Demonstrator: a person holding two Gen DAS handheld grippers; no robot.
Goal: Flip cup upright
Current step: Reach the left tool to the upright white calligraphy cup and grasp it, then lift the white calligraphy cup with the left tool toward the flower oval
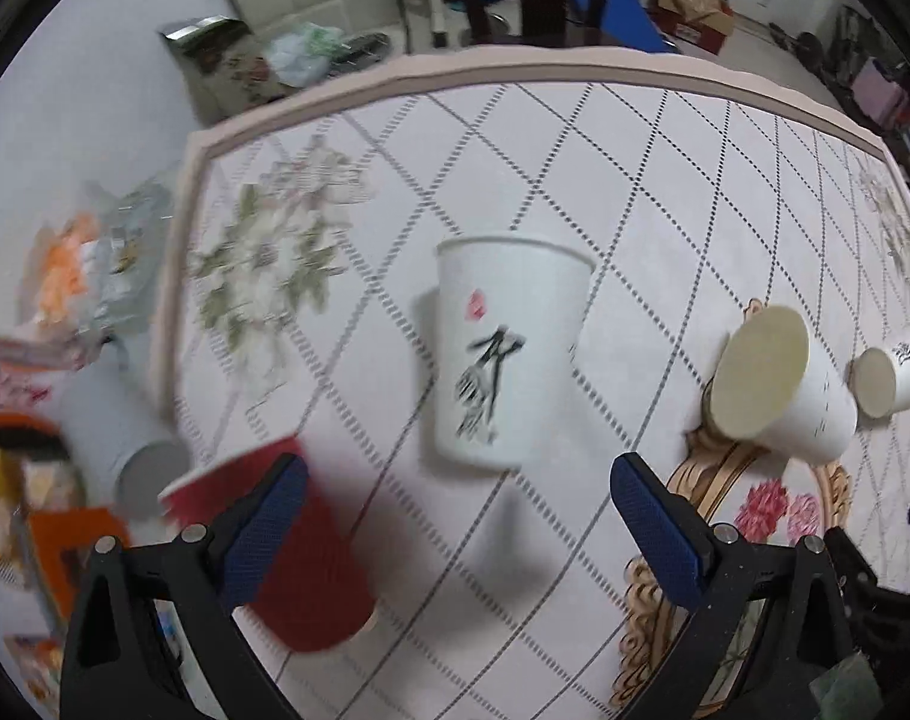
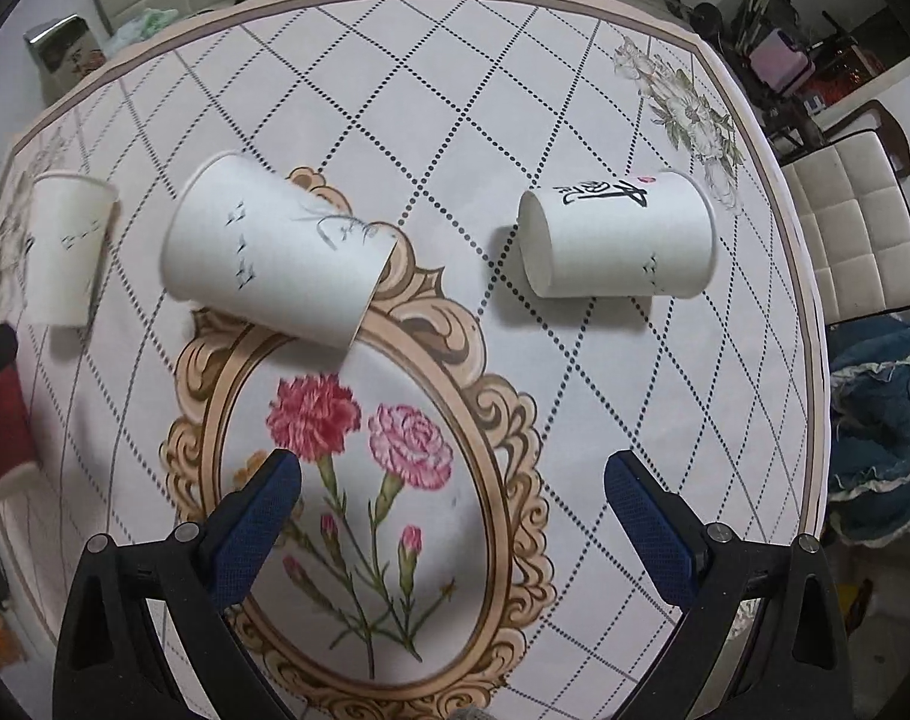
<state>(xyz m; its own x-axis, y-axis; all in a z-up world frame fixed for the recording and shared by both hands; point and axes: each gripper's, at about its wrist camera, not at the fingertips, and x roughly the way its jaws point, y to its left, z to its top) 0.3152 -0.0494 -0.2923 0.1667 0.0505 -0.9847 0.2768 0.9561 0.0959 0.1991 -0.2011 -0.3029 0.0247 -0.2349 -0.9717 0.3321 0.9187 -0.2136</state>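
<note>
Three white paper cups are on the patterned tablecloth. One with black calligraphy [image 1: 502, 354] stands upright ahead of my open, empty left gripper [image 1: 457, 516]; it also shows at the far left of the right wrist view [image 2: 65, 246]. A second white cup [image 2: 275, 252] lies on its side at the oval frame print, its base facing the left wrist view [image 1: 766, 384]. A third [image 2: 616, 234] lies on its side to the right, small in the left wrist view [image 1: 895, 378]. A red cup [image 1: 299, 546] lies beside the left gripper's left finger. My right gripper [image 2: 452, 516] is open and empty over the carnation print.
The round table's rim [image 1: 514, 63] curves behind the cups. Snack bags and clutter [image 1: 65, 312] and a grey cylinder [image 1: 125, 444] sit off the table's left side. White padded chairs [image 2: 844, 216] stand around the table, and blue cloth [image 2: 880, 420] hangs at the right.
</note>
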